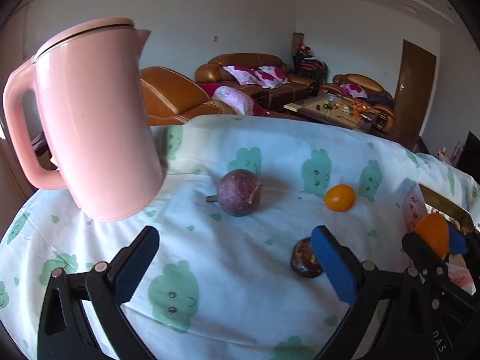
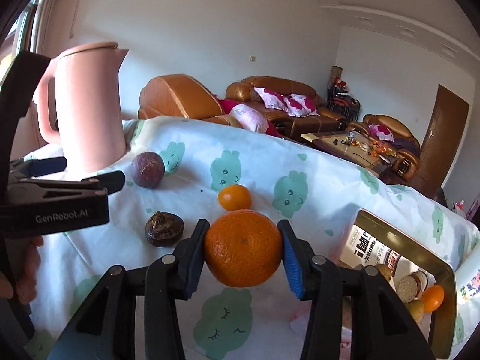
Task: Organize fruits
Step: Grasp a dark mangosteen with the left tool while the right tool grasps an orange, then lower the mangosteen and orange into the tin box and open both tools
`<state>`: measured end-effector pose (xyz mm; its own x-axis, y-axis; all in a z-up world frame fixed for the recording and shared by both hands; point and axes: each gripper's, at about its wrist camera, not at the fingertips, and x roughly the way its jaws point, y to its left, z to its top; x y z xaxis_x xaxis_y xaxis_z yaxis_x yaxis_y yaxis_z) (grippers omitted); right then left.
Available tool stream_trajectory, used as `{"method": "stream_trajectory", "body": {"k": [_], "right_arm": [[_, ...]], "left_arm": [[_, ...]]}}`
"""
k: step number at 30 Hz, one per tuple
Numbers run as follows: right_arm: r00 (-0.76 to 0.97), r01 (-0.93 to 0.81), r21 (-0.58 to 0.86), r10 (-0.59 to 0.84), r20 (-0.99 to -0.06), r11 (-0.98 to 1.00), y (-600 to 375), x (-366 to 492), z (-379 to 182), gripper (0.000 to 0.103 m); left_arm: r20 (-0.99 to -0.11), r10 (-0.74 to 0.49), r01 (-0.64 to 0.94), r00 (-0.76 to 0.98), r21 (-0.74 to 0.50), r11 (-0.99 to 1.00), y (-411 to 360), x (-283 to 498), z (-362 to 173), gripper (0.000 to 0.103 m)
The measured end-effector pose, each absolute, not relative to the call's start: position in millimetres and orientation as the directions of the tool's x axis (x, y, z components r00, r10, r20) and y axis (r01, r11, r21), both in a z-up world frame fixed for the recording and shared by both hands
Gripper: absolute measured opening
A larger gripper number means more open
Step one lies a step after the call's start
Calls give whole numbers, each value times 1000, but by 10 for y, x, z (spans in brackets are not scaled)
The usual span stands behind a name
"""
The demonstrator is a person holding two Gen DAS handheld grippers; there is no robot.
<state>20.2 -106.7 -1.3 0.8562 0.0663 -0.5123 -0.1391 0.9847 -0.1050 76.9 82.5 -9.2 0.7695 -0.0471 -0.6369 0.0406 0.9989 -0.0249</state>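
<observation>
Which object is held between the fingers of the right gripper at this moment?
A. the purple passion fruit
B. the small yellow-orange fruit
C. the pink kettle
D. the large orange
D: in the right wrist view, both blue pads of the right gripper press on the sides of the large orange, while the other fruits lie free on the cloth.

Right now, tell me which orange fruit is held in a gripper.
The large mandarin, clamped in the right gripper. The small orange fruit lies loose on the cloth behind it; another sits in the tin.
</observation>
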Motion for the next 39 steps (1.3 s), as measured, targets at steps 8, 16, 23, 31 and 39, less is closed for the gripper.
{"method": "stream_trajectory", "body": {"k": [8, 16, 23, 31, 39], "right_arm": [[853, -75, -25, 52, -519, 997, -1312, 80, 28, 48], [841, -68, 14, 65, -538, 998, -1396, 85, -18, 48], [843, -71, 16, 69, -533, 997, -1414, 66, -21, 48], [882, -45, -34, 24, -470, 998, -1375, -30, 50, 48], [897, -65, -45, 38, -440, 997, -1433, -144, 128, 48]], "left_arm": [[-706, -120, 228, 698, 61, 972, 239, 891, -270, 84], [-785, -104, 224, 611, 44, 974, 150, 1159, -449, 63], [-765, -94, 187, 638, 36, 982, 205, 1123, -384, 40], [-601, -23, 82, 799, 71, 994, 290, 781, -131, 40], [-569, -43, 88, 822, 52, 995, 101, 557, -84, 40]]}}
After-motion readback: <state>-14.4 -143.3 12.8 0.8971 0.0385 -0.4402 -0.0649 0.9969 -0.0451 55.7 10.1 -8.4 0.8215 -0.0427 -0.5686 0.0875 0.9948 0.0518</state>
